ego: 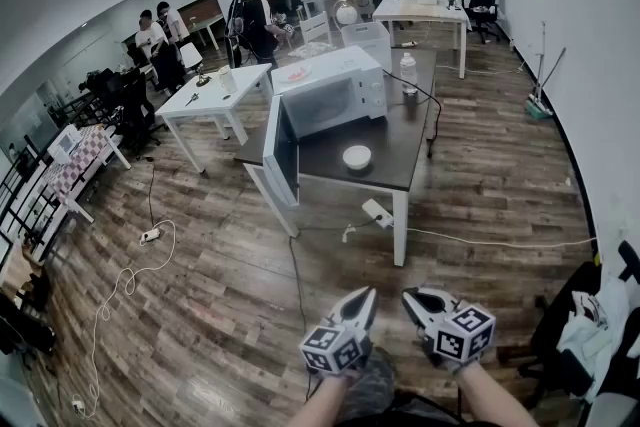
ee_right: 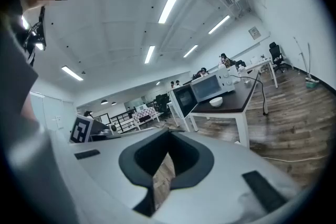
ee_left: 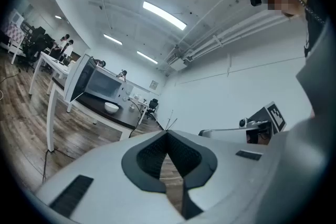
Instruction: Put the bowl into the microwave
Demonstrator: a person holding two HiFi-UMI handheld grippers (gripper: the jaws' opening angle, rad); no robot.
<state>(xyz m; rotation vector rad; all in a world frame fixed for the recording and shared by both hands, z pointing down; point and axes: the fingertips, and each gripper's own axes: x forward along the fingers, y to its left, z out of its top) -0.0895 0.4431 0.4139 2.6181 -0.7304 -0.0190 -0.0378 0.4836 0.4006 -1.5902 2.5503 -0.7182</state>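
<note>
A small white bowl (ego: pixel 357 157) sits on the dark table (ego: pixel 400 150), in front of the white microwave (ego: pixel 335 93), whose door (ego: pixel 280 150) hangs open to the left. Both grippers are held low at the bottom of the head view, far from the table. My left gripper (ego: pixel 369 295) and my right gripper (ego: pixel 408 298) are both shut and hold nothing. The left gripper view has the bowl (ee_left: pixel 111 107) and microwave (ee_left: pixel 102 85) far off beyond the meeting tips of my left gripper (ee_left: pixel 168 132). In the right gripper view the bowl (ee_right: pixel 216 102) and microwave (ee_right: pixel 212 86) lie beyond my right gripper (ee_right: pixel 168 131).
A water bottle (ego: pixel 408 73) stands at the table's far side, with a black cable running along it. A power strip (ego: pixel 377 212) and cords lie on the wood floor under the table. White tables (ego: pixel 215 95), people and chairs fill the back; a dark chair (ego: pixel 600 335) is at my right.
</note>
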